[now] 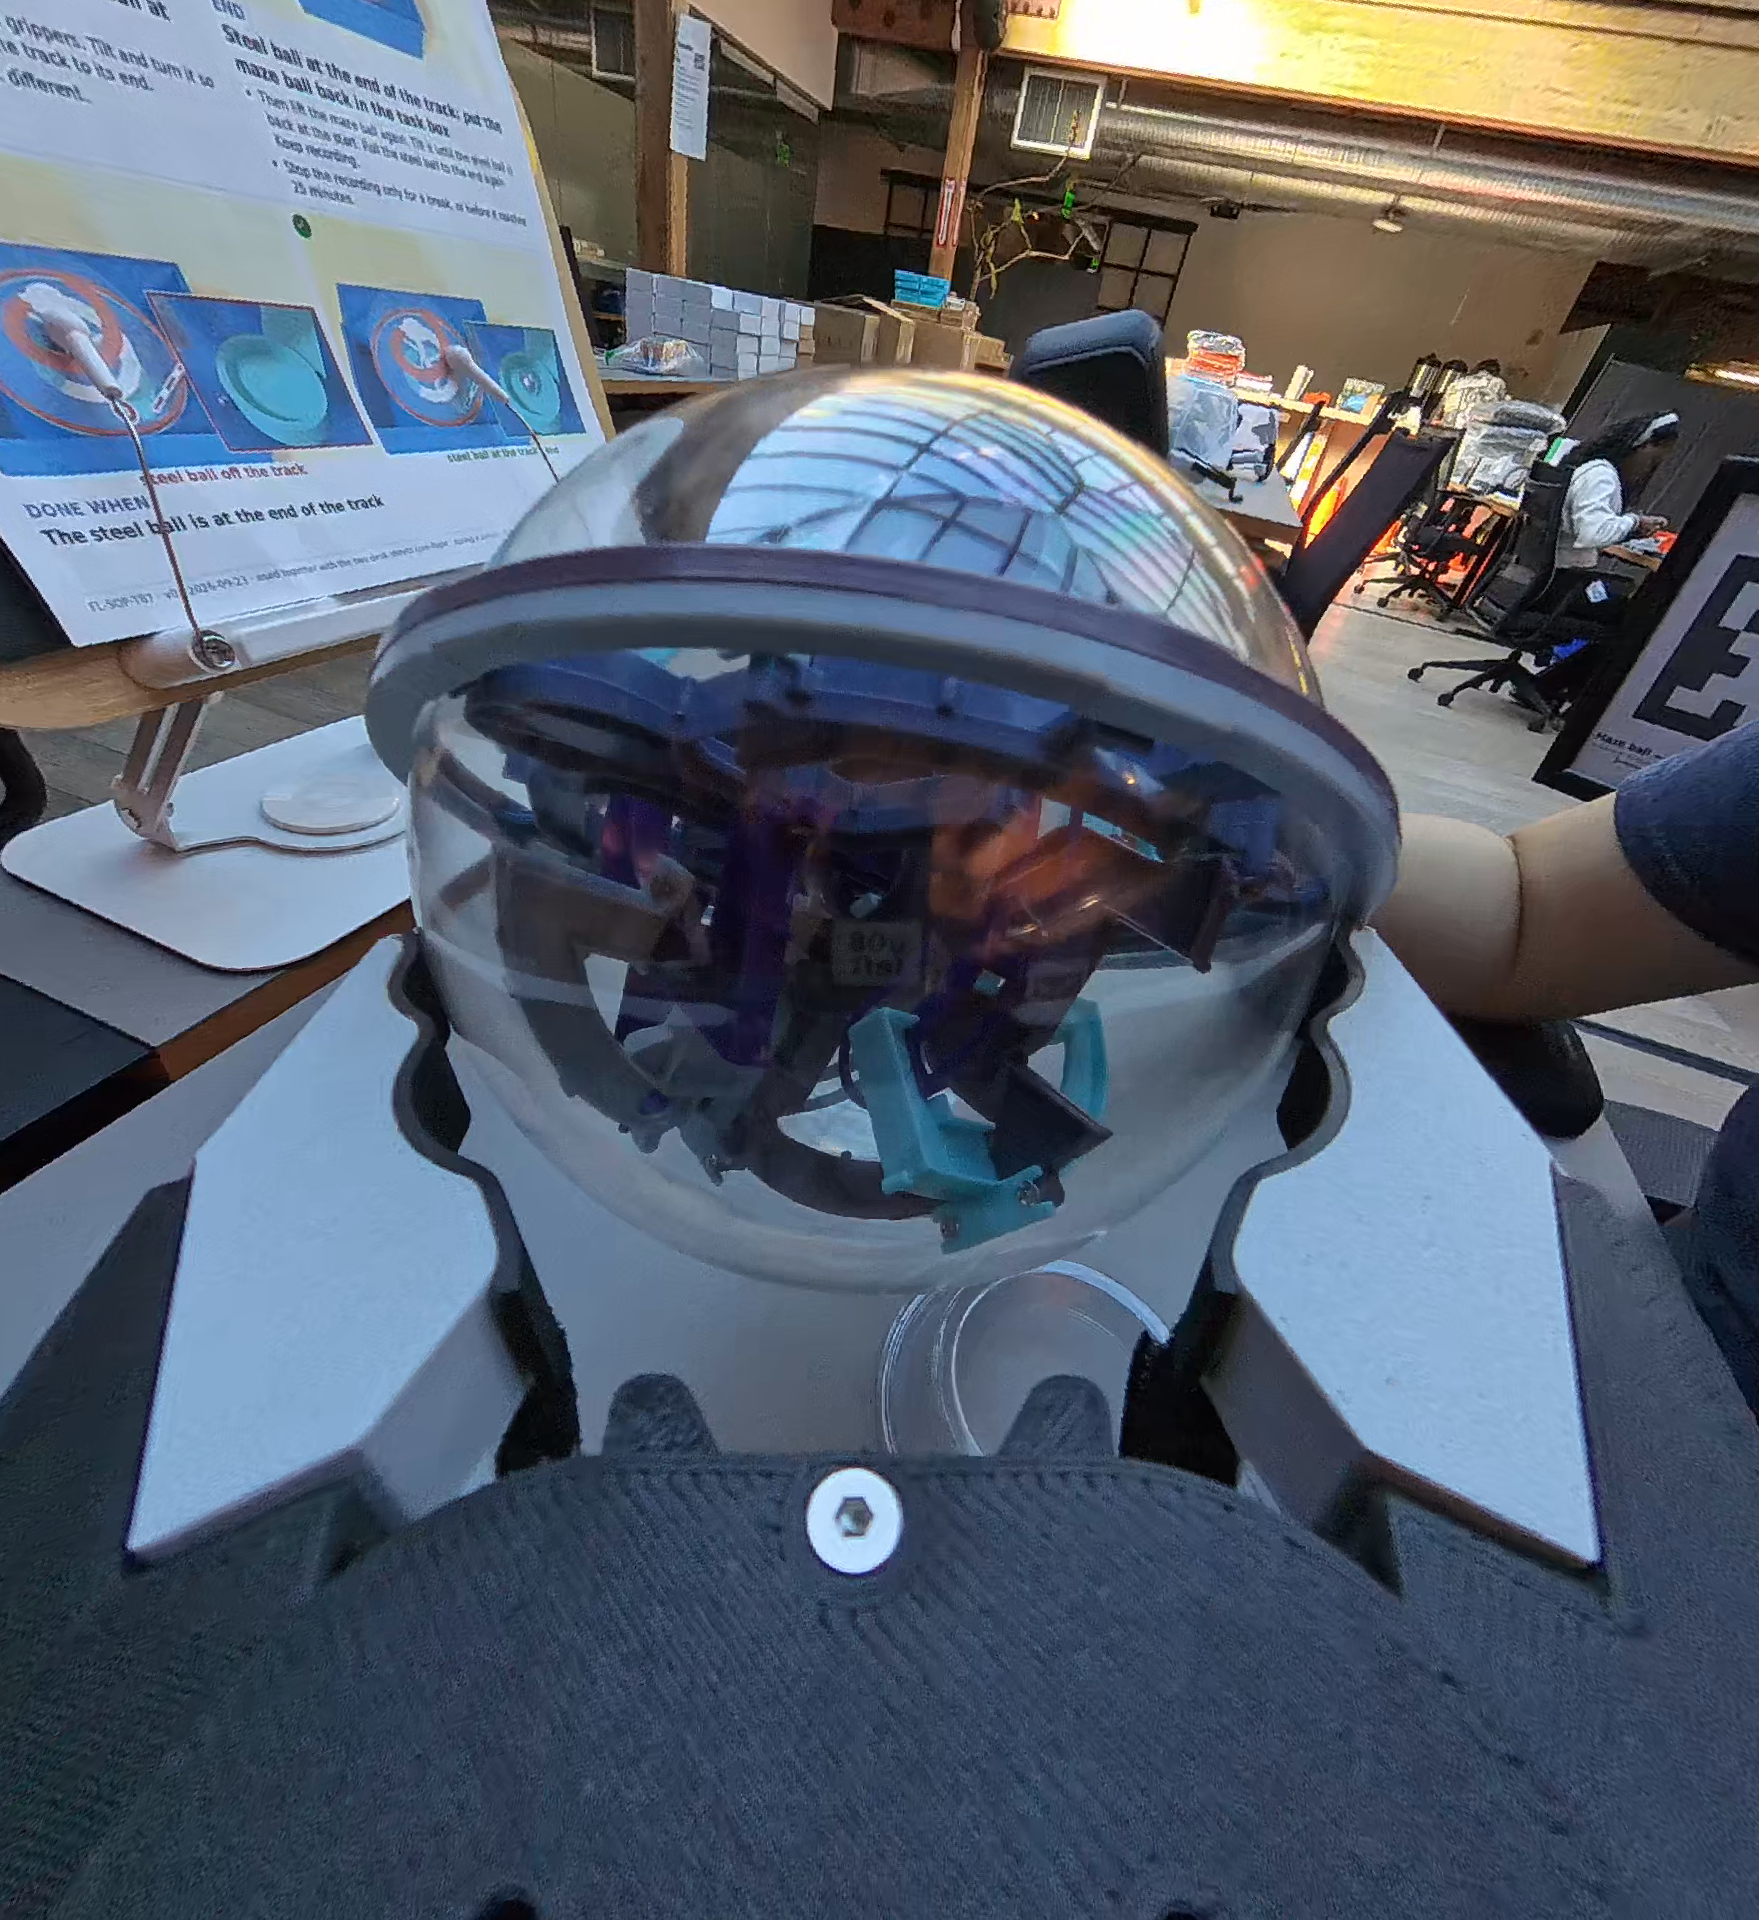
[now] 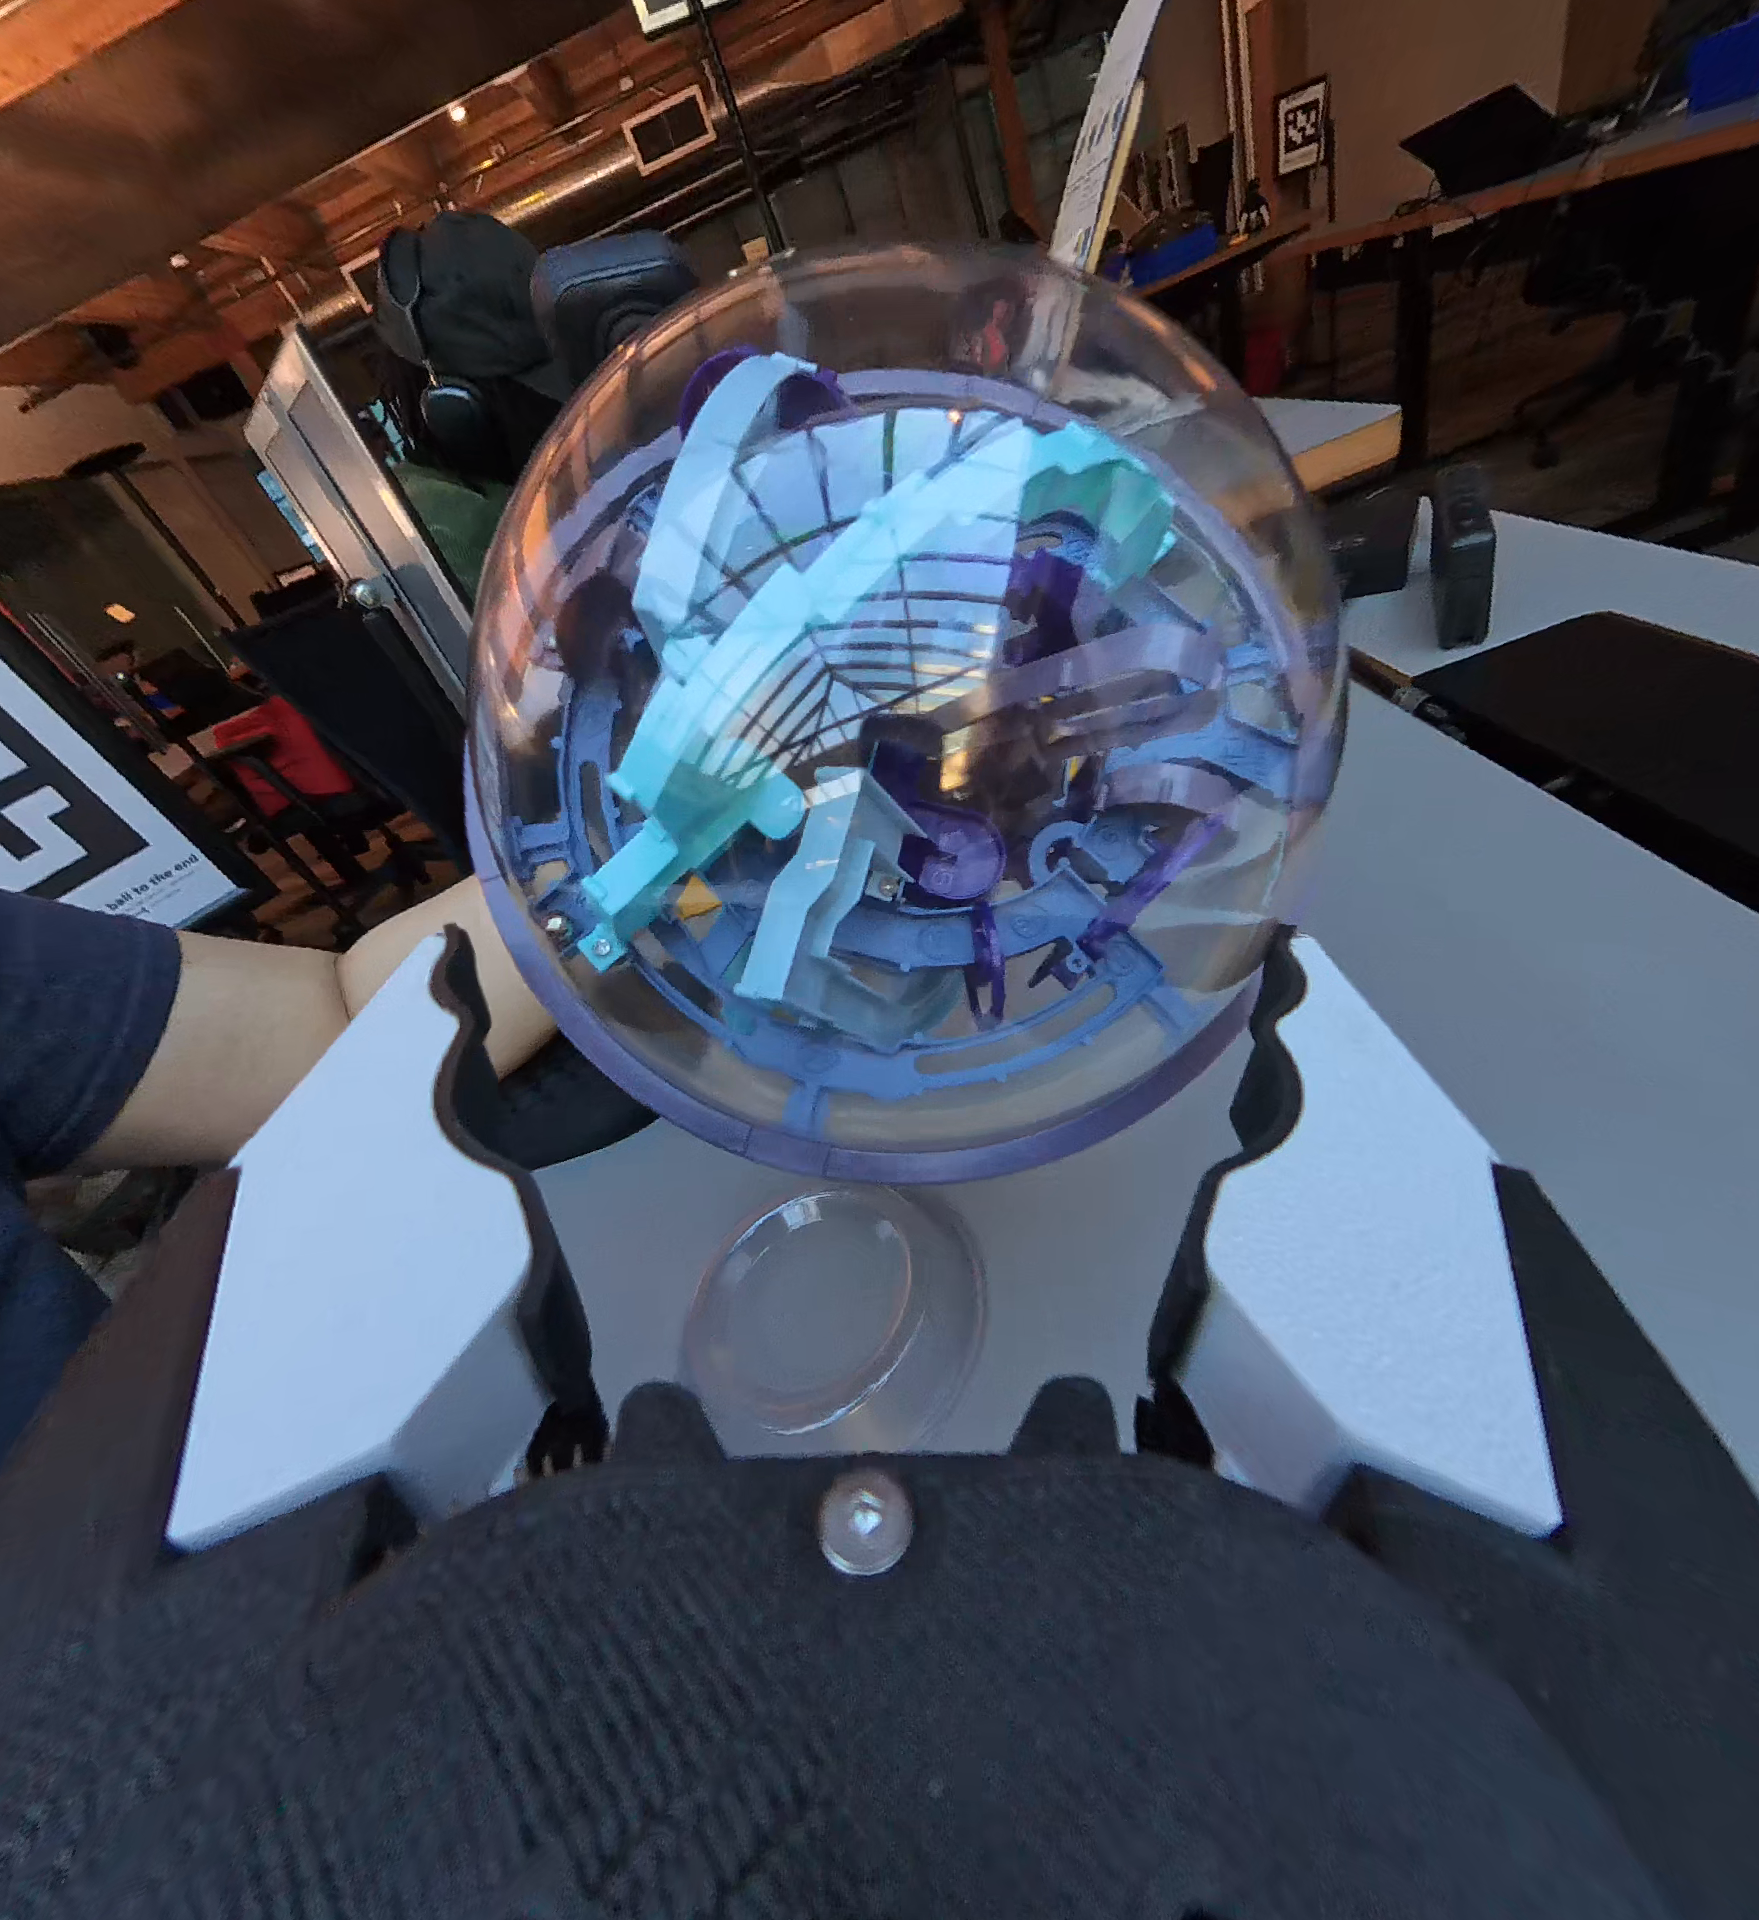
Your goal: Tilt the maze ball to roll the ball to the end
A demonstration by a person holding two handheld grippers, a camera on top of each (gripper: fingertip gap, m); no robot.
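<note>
You are working in an open-plan lab or workshop, not a home. Exposed wooden beams [image 2: 179, 114] and a silver air duct [image 1: 1426, 156] run overhead. Long desks [image 2: 1540, 177] line the wall, with rolling office chairs [image 1: 1477, 644] and stacks of white boxes [image 1: 719, 322] behind. Framed black-and-white marker boards [image 2: 33, 790] stand around, and an instruction sheet on a stand [image 1: 231, 312] faces you on your white tabletop [image 2: 1581, 935]. Another person [image 1: 1607, 488] sits at a far desk.
</note>
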